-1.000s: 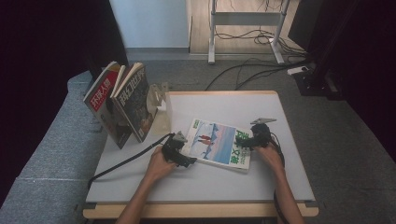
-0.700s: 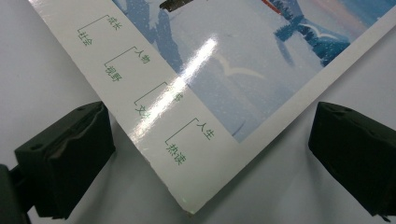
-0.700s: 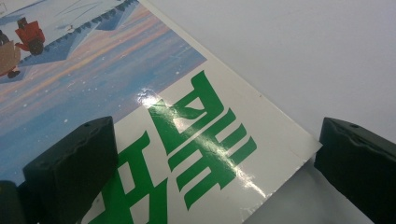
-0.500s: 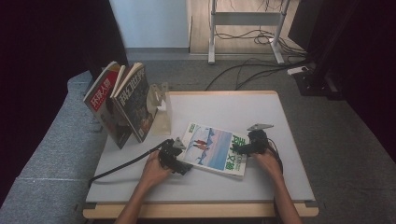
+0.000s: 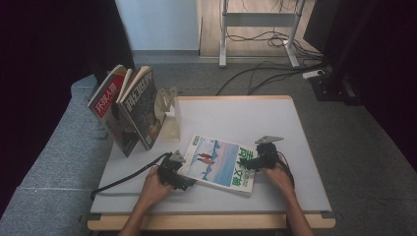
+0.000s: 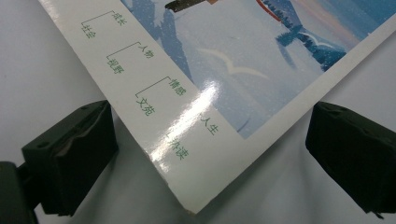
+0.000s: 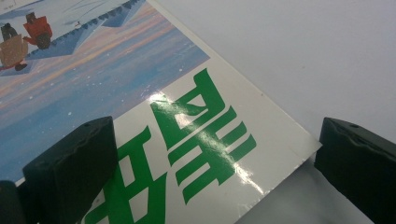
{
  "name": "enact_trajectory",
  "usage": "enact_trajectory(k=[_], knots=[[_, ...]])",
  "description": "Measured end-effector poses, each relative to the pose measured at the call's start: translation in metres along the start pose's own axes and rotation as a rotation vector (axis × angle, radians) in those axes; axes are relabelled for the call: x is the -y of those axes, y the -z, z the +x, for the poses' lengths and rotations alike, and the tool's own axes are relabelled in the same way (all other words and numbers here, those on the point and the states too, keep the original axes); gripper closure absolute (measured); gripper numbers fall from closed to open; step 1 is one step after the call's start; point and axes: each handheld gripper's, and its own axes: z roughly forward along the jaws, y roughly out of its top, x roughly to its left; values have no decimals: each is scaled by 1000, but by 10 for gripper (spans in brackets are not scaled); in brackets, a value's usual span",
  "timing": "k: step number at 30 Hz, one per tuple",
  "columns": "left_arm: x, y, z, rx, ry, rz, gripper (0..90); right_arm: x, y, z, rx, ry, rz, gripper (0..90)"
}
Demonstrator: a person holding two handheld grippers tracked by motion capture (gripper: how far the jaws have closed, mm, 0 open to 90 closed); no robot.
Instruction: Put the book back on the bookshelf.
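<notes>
A magazine (image 5: 220, 161) with a snowy blue cover and green characters lies flat on the white table (image 5: 236, 115). My left gripper (image 5: 181, 172) is at its near-left corner. In the left gripper view that corner of the magazine (image 6: 196, 88) lies between the jaws of the left gripper (image 6: 212, 161), which stand wide open and apart from it. My right gripper (image 5: 250, 162) is at the right end. In the right gripper view the right gripper (image 7: 215, 172) is open, one jaw over the green title of the magazine (image 7: 187, 135) and the other on bare table.
Two books (image 5: 125, 105) stand upright, leaning at the table's left edge, with a pale bookend (image 5: 167, 113) beside them. A black cable (image 5: 123, 179) trails left from the left gripper. Cables and a desk frame lie on the floor beyond the table.
Both hands and their grippers have drawn toward the near edge and slightly left. The magazine has shifted a little the same way.
</notes>
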Motion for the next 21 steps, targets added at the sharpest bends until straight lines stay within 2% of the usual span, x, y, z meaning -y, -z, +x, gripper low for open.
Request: enact_trajectory(k=[9, 14, 16, 21], knots=[[17, 12, -9, 13, 21, -14, 22, 5, 2, 18, -19, 20, -2, 0], [26, 19, -20, -3, 2, 21, 0, 8, 4, 28, -30, 31, 4, 0], [28, 20, -22, -1, 5, 21, 0, 8, 4, 29, -32, 32, 7, 0], [35, 25, -19, 55, 32, -9, 0, 12, 6, 35, -38, 35, -4, 0]])
